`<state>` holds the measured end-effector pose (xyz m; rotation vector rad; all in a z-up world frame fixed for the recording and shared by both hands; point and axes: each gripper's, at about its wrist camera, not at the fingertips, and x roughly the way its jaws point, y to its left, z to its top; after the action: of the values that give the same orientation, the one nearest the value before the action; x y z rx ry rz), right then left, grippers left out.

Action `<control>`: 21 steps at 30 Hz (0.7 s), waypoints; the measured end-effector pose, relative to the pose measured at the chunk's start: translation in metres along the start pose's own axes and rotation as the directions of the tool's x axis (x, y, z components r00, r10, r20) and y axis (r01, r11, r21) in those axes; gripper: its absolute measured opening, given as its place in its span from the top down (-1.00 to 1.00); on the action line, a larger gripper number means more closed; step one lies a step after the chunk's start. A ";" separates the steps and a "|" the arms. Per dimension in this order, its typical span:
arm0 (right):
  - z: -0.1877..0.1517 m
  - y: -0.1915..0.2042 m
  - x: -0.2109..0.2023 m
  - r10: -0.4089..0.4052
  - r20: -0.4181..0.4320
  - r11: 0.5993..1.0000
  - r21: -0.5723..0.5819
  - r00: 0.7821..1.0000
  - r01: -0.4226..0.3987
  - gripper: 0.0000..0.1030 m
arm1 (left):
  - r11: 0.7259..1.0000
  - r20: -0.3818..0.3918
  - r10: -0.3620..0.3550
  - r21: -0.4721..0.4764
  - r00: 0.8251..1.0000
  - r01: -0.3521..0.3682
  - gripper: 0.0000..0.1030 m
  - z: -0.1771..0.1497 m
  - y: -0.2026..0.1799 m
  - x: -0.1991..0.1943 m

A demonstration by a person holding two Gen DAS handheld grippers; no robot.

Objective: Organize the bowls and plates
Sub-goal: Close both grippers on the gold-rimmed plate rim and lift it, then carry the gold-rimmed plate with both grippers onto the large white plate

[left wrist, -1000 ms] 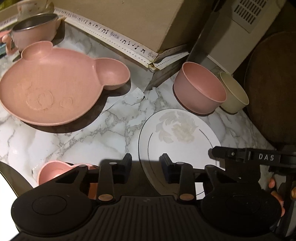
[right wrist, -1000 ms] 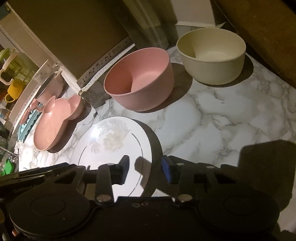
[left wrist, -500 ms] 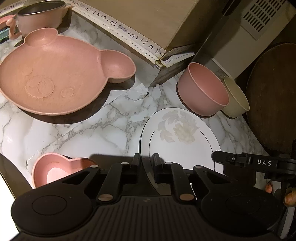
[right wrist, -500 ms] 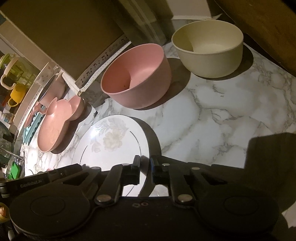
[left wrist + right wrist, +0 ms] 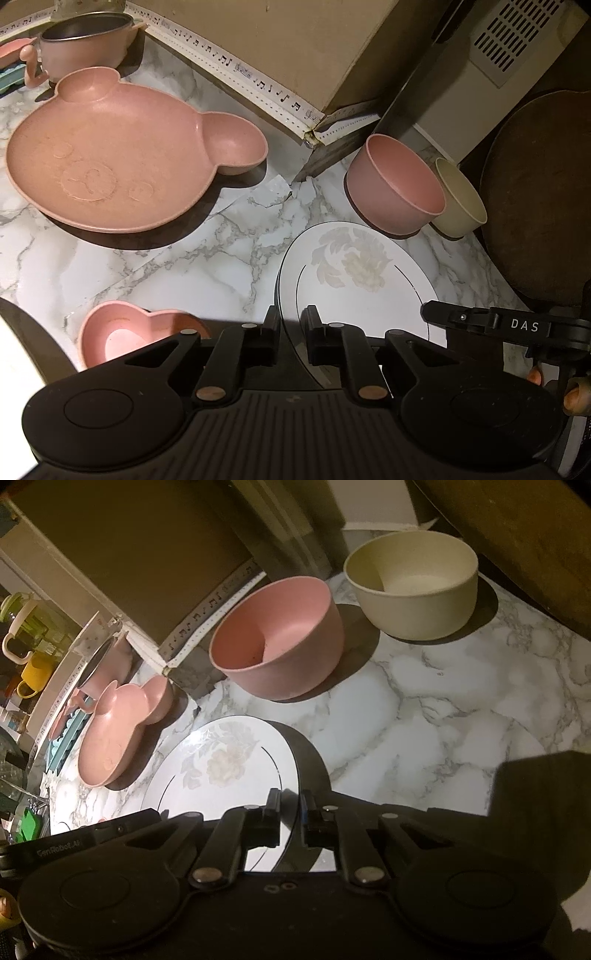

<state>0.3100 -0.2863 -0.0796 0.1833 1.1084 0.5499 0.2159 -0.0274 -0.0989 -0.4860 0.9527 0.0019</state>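
A white floral plate [image 5: 354, 273] is lifted above the marble counter. My left gripper [image 5: 290, 325] is shut on its left rim. My right gripper [image 5: 290, 808] is shut on its right rim; the plate shows there too [image 5: 221, 771]. A pink bear-shaped plate [image 5: 110, 162] lies at the left. A pink bowl [image 5: 395, 192] and a cream bowl [image 5: 460, 199] stand behind the white plate. A pink heart-shaped bowl [image 5: 122, 332] sits near my left gripper.
A cardboard box [image 5: 295, 48] with music-note tape stands at the back. A steel-lined pink cup [image 5: 85, 40] is at the far left. A round dark wooden board [image 5: 539, 192] is at the right. Mugs [image 5: 33, 672] are at the far left.
Both grippers have closed onto the white plate's opposite rims. The plate has risen off the counter, with a shadow beneath it.
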 end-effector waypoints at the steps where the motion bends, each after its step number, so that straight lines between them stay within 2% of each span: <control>1: -0.001 0.002 -0.002 0.002 0.000 1.000 -0.002 1.000 -0.002 0.83 | 1.000 0.002 0.001 0.002 1.000 -0.001 0.74 0.000 0.000 -0.003; 9: -0.005 0.025 -0.016 0.033 0.010 0.999 -0.032 0.999 -0.033 0.83 | 1.000 0.034 -0.005 0.004 0.999 0.005 0.74 -0.003 0.012 -0.038; 21: -0.020 0.084 -0.023 0.076 0.021 0.993 -0.098 0.997 -0.074 0.84 | 0.999 0.087 0.007 -0.041 0.996 -0.004 0.74 -0.020 0.053 -0.095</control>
<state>0.2573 -0.2288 -0.0364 0.1471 1.0521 0.6653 0.1333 0.0320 -0.0555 -0.5168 0.8702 0.0471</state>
